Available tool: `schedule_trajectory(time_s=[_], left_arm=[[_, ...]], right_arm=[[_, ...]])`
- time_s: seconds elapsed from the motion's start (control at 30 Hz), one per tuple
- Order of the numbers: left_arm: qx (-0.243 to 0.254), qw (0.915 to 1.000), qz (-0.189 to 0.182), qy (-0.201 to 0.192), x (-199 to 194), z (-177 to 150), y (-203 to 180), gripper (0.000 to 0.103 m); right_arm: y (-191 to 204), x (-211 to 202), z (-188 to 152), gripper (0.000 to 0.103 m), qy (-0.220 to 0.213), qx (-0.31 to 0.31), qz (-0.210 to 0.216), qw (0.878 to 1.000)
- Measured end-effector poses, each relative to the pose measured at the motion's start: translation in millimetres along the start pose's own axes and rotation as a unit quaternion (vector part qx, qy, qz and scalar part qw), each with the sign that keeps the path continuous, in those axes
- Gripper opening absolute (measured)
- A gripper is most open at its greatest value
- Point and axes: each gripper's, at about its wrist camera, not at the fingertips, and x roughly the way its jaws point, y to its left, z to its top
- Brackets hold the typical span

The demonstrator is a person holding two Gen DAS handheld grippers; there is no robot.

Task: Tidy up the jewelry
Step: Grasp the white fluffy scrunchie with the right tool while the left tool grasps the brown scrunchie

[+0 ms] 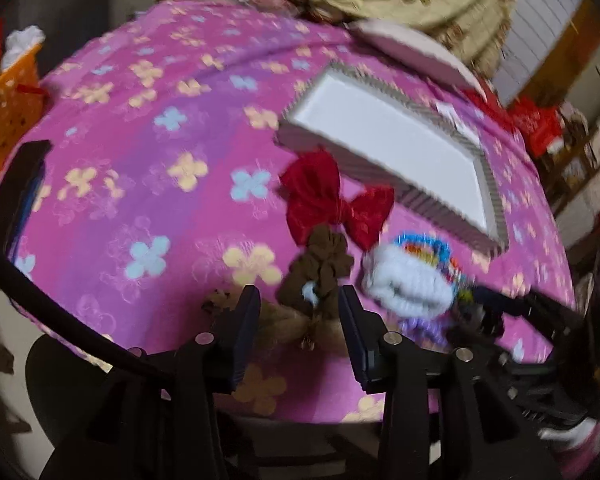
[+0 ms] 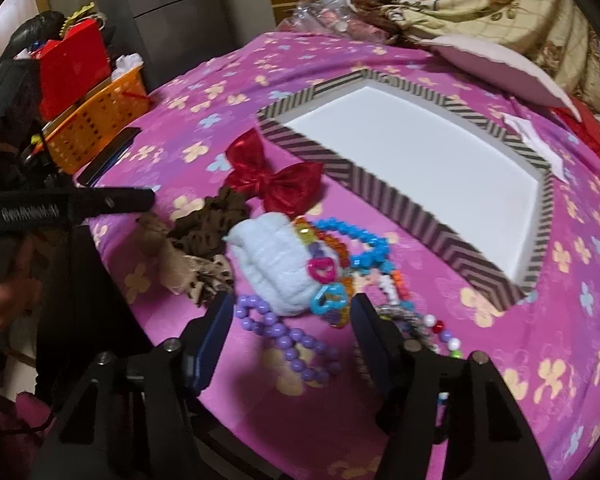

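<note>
A pile of accessories lies on the pink flowered cloth: a red bow (image 1: 332,196) (image 2: 274,178), a brown scrunchie (image 1: 320,276) (image 2: 214,226), a white scrunchie (image 1: 410,284) (image 2: 278,264), a purple bead bracelet (image 2: 288,342) and colourful bead bracelets (image 2: 356,240). A shallow striped tray (image 1: 440,210) (image 2: 404,216) with a white floor lies beyond them. My left gripper (image 1: 300,304) is open, its fingers either side of the brown scrunchie. My right gripper (image 2: 292,312) is open over the white scrunchie and the heart charms.
An orange basket (image 2: 96,128) (image 1: 8,112) stands at the left table edge beside a red box (image 2: 74,68). A dark flat object (image 2: 108,156) lies next to it. A pink cushion (image 2: 504,68) and beige quilt (image 2: 500,8) lie at the back.
</note>
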Motion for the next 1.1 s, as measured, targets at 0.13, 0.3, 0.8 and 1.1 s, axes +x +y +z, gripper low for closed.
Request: schedule_trajectory(time_s=[0.13,0.3,0.8,1.1], left_arm=[[0.034,0.9993,-0.016,0.006,0.7,-6.1,-2.9,0.061],[0.022,0.9985,-0.049,0.01,5.1,-3.1,-7.1,0.071],[-0.025,0.999,0.006,0.038,46.3,8.5,4.3,0.071],[-0.004,0.999,0.032,0.031,52.9,8.0,-6.9,0.07]], right_arm=[[-2.4,-0.6,-0.9,0.062,0.003,0.002,0.003,1.0],[-6.7,0.6,4.3,0.062,0.005,0.009,0.009,1.0],[5.7,27.1,26.4,0.044,0.025,-0.039,0.018,0.999],[0.6,52.5,30.3,0.039,0.043,-0.073,0.004,0.996]])
